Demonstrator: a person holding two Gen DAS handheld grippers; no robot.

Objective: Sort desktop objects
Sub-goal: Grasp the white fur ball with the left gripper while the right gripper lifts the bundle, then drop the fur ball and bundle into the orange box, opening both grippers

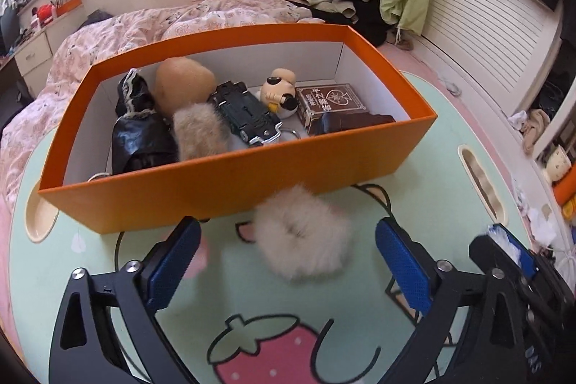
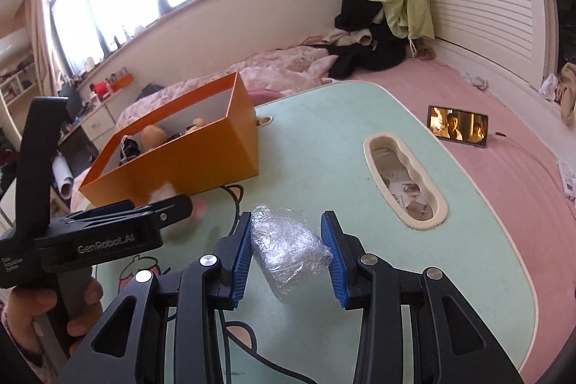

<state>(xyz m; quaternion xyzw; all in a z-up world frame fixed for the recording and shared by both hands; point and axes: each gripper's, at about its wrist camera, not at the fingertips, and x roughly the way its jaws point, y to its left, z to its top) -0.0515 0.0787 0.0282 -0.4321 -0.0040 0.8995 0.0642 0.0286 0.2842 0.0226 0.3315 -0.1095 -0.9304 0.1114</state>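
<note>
An orange box point(image 1: 230, 182) stands on the mint-green table point(image 1: 252, 297). It holds a black frilly item point(image 1: 138, 128), a tan plush point(image 1: 183, 81), a black toy car point(image 1: 244, 114), a small figurine point(image 1: 279, 89) and a brown card box point(image 1: 331, 103). A fluffy white pom-pom point(image 1: 306, 236) lies on the table just in front of the box. My left gripper point(image 1: 288, 229) stands open around it, with neither pad touching it. My right gripper point(image 2: 287, 218) is shut on a crumpled wad of clear plastic wrap point(image 2: 288, 251), to the right of the left gripper.
The table has oval handle cut-outs point(image 2: 403, 182) near its edges. A phone point(image 2: 457, 128) playing a video stands on the pink surface beyond the table's right edge. Pink bedding point(image 1: 144, 27) and a pile of clothes point(image 2: 363, 38) lie behind the box.
</note>
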